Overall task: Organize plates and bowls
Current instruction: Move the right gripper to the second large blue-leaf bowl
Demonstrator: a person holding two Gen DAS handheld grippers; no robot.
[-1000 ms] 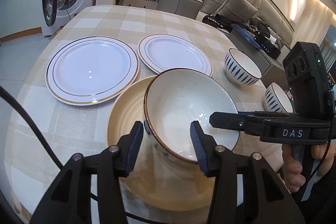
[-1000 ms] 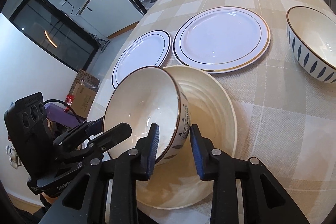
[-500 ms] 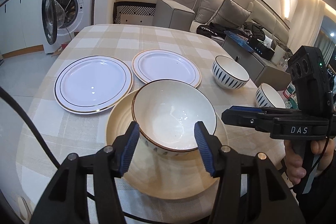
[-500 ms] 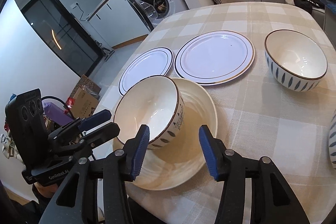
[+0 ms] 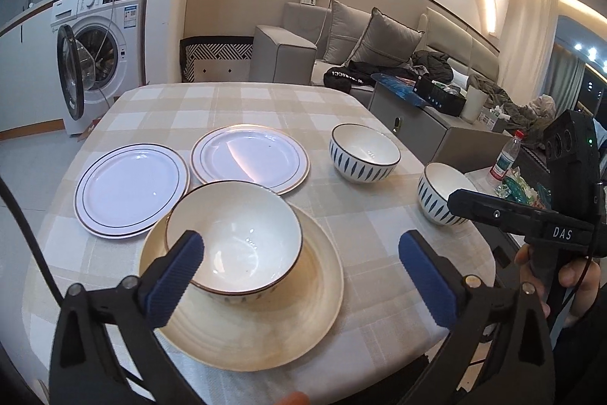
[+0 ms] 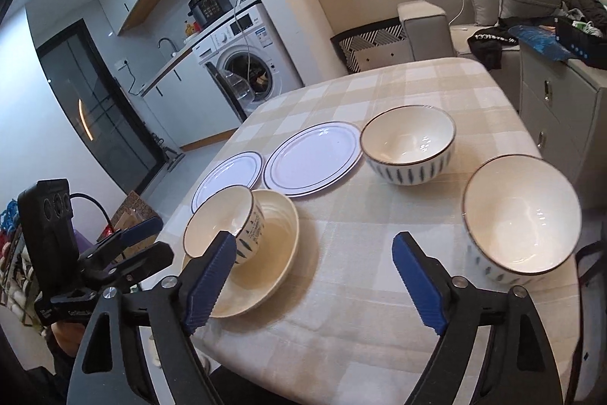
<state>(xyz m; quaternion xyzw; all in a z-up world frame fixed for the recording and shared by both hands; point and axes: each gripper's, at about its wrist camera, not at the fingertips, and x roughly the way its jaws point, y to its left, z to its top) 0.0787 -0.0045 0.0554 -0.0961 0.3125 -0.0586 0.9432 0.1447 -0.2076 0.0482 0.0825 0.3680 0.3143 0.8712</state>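
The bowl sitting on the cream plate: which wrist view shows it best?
The left wrist view: the bowl sits near centre, its whole rim and inside visible, upright on the cream plate. In the right wrist view it is smaller, toward the left edge, partly covered by a blue finger pad.

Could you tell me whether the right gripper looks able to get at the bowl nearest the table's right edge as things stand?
Probably yes. The right gripper has its jaws opening with nothing between them, and the bowl stands alone on bare tablecloth just beyond its right finger; nothing blocks the way.
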